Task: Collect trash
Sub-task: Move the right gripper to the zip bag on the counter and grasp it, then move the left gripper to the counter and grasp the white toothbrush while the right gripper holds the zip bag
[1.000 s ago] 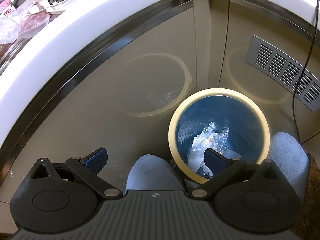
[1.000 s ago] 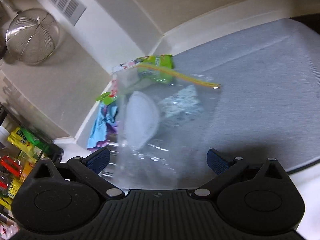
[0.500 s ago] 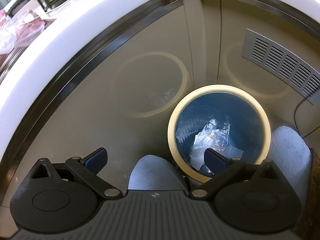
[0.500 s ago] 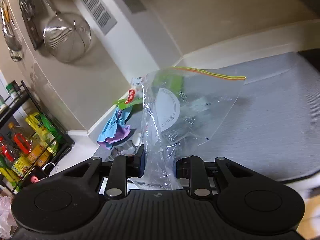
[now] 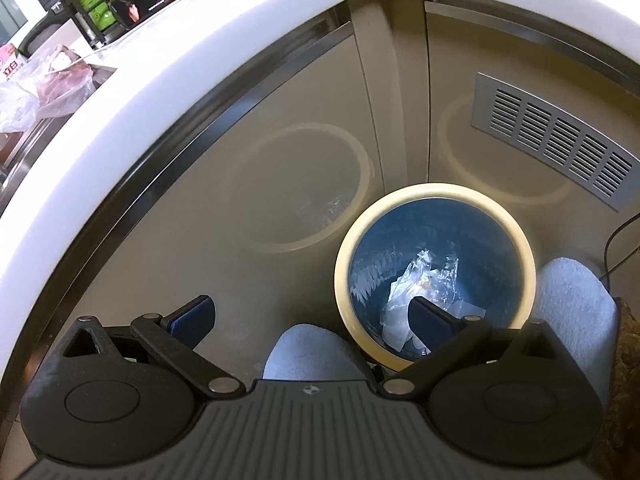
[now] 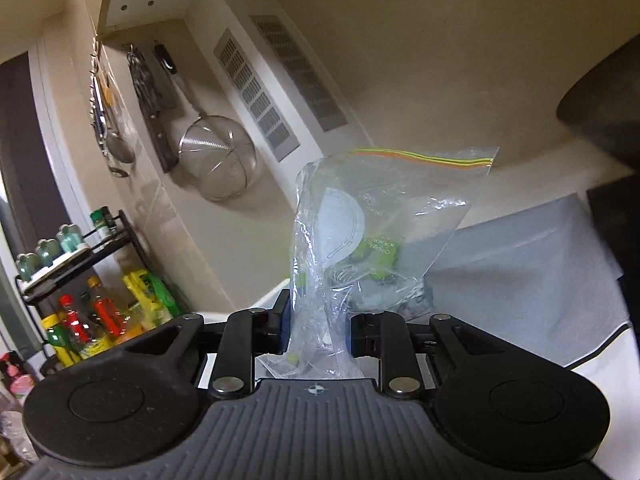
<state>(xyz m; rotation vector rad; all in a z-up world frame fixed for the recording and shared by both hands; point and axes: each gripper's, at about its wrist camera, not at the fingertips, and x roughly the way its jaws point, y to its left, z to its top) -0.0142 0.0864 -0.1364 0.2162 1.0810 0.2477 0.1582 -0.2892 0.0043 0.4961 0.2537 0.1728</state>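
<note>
- Holding the clear plastic zip bag with the orange-and-green seal strip (image 6: 384,232), your right gripper (image 6: 318,330) is clamped on its crumpled lower end; the bag stands raised above the grey ribbed mat (image 6: 520,280) on the worktop.
- Expect the bag to handle as very light, limp and slippery film; judged from its creases, it will sag and swing. Your hold on the bunched film looks sounder than a hold on a single flat layer would be.
- Your left gripper (image 5: 308,316) hangs with fingers wide apart and holding nothing, above the floor beside the round blue bin with the cream rim (image 5: 516,236).
- The bin already contains crumpled clear plastic and paper (image 5: 424,280); it sits in the corner of glossy beige cabinet fronts (image 5: 224,184).
- Judged remaining: carry the bag over the bin mouth and release it.
</note>
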